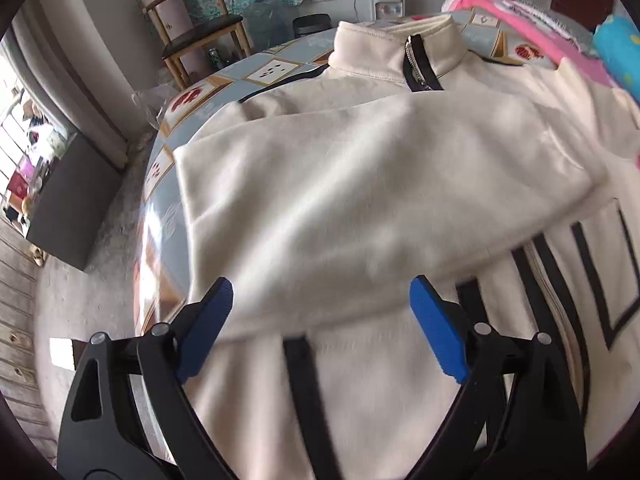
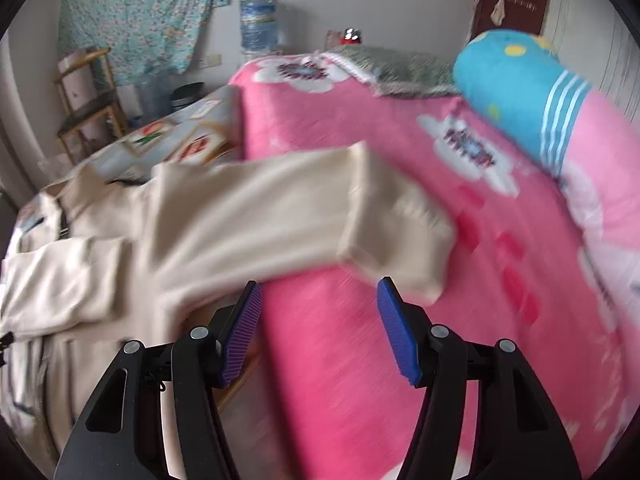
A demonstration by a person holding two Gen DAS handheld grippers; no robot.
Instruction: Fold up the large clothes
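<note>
A cream zip-up jacket (image 1: 360,184) with black stripes lies face up on a patterned table (image 1: 192,100). One sleeve is folded across its chest, the collar (image 1: 400,52) at the far side. My left gripper (image 1: 322,308) hovers over the folded sleeve, jaws wide open, nothing between them. In the right wrist view the same jacket (image 2: 100,272) lies at left, and its other sleeve (image 2: 288,216) stretches out onto a pink bedspread (image 2: 360,360). My right gripper (image 2: 320,320) stands open above the bedspread, just short of the sleeve's cuff (image 2: 404,240), holding nothing.
A blue pillow (image 2: 516,88) lies on the bed at right. A wooden chair (image 1: 192,28), water bottles (image 2: 258,24) and a black bin (image 1: 312,24) stand beyond the table. The table's left edge drops to a grey floor (image 1: 92,272).
</note>
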